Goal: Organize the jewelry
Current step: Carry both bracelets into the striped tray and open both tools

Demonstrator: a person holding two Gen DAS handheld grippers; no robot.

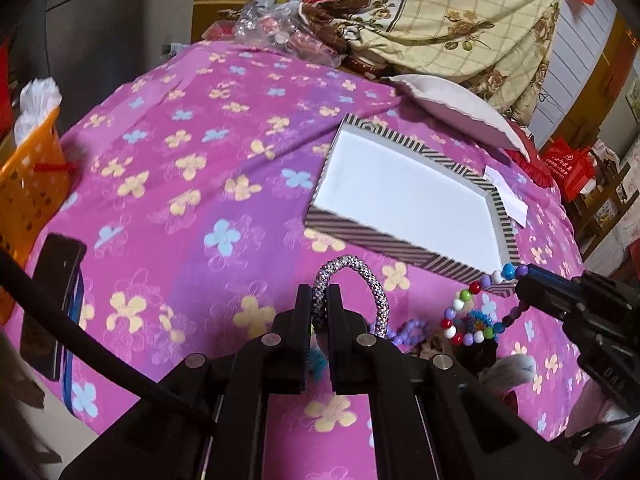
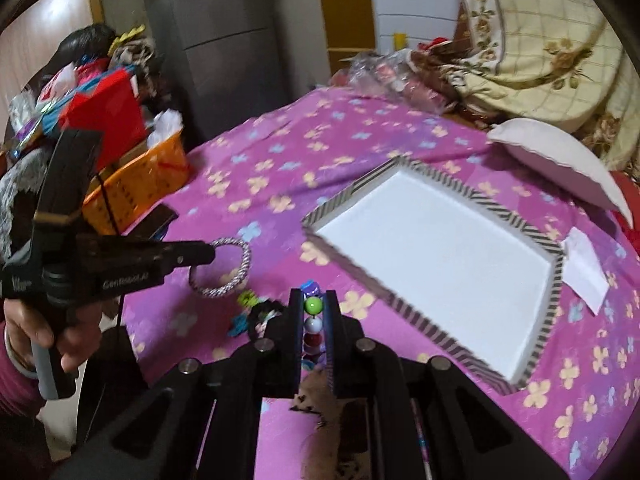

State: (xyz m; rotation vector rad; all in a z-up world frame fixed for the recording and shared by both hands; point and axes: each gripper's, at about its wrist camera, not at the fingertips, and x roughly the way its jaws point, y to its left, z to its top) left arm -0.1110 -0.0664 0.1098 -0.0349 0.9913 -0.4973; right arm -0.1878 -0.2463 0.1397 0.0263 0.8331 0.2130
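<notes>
My left gripper point(image 1: 320, 300) is shut on a silver braided bracelet point(image 1: 360, 270) and holds it up above the pink flowered bedspread; it also shows in the right wrist view point(image 2: 208, 258) with the bracelet point(image 2: 230, 286). My right gripper point(image 2: 314, 304) is shut on a string of coloured beads point(image 2: 313, 306); in the left wrist view point(image 1: 524, 284) the beads point(image 1: 466, 312) hang from it in a loop. A white tray with a striped rim point(image 1: 360, 232) point(image 2: 548, 312) lies empty ahead of both grippers. More jewelry point(image 1: 408, 330) point(image 2: 256, 312) lies heaped below.
An orange basket point(image 1: 28, 188) point(image 2: 148, 184) stands at the bed's left edge. A dark phone point(image 1: 56, 288) lies near it. A white pillow point(image 2: 560, 160) and a folded quilt point(image 1: 460, 20) lie beyond the tray. A white paper slip point(image 2: 586, 268) lies right of the tray.
</notes>
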